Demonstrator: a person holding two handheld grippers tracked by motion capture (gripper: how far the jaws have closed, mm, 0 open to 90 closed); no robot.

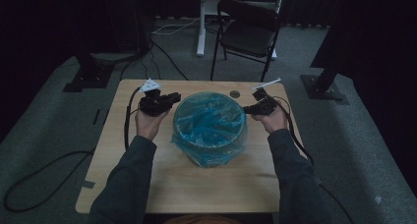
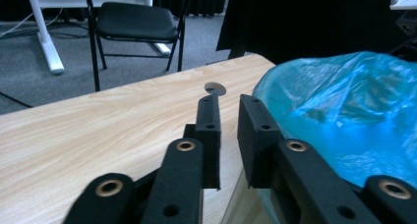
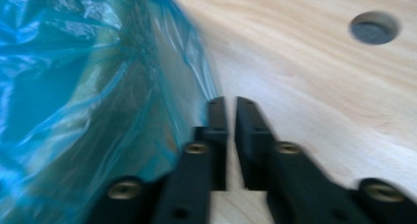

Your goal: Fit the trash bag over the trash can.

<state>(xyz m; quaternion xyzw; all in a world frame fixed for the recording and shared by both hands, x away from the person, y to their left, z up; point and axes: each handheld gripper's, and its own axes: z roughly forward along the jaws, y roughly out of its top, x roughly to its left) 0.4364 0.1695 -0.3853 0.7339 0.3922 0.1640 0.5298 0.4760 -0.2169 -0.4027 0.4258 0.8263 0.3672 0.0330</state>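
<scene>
At centre of the surface (image 1: 147, 184) stands the bin (image 1: 210, 155) lined with a blue bag (image 1: 209, 123); left hand-held gripper (image 1: 174, 97) at nine o'clock, right hand-held gripper (image 1: 247, 109) at three. Left gripper view: jaws slightly spread, pinching nothing, bag at three o'clock. Right gripper view: narrow empty gap, bag at nine.

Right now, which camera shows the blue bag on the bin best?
The high view: the bag shows whole, lining the bin and folded over its rim, between both grippers. The left gripper view catches its bulging top; the right gripper view catches one wrinkled side, blurred.
</scene>
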